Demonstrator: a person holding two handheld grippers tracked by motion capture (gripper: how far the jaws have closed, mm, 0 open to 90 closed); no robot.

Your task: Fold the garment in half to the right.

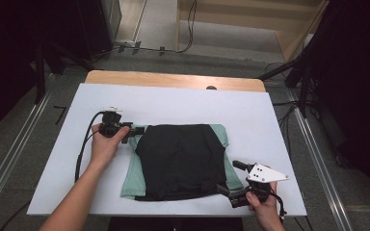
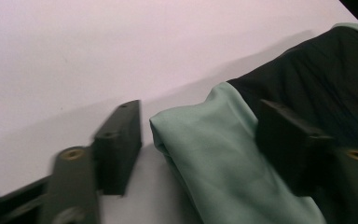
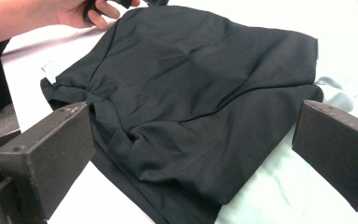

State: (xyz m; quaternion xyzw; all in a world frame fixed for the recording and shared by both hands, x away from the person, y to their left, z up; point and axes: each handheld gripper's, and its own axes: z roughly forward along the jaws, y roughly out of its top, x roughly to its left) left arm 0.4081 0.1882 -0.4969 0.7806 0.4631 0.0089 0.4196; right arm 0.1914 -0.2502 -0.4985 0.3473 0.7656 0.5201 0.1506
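White table (image 1: 53, 183), and mid-table lies the garment (image 1: 180, 161), black over mint green, its long axis running near to far. At its far-left corner the left gripper (image 2: 198, 140) stands with jaws apart, straddling a mint fold, not yet clamped. At the near-right corner the right gripper (image 3: 193, 154) is spread wide too, facing black cloth. Looks like a fold being set up, though that's a guess; next, both must pinch their corners.
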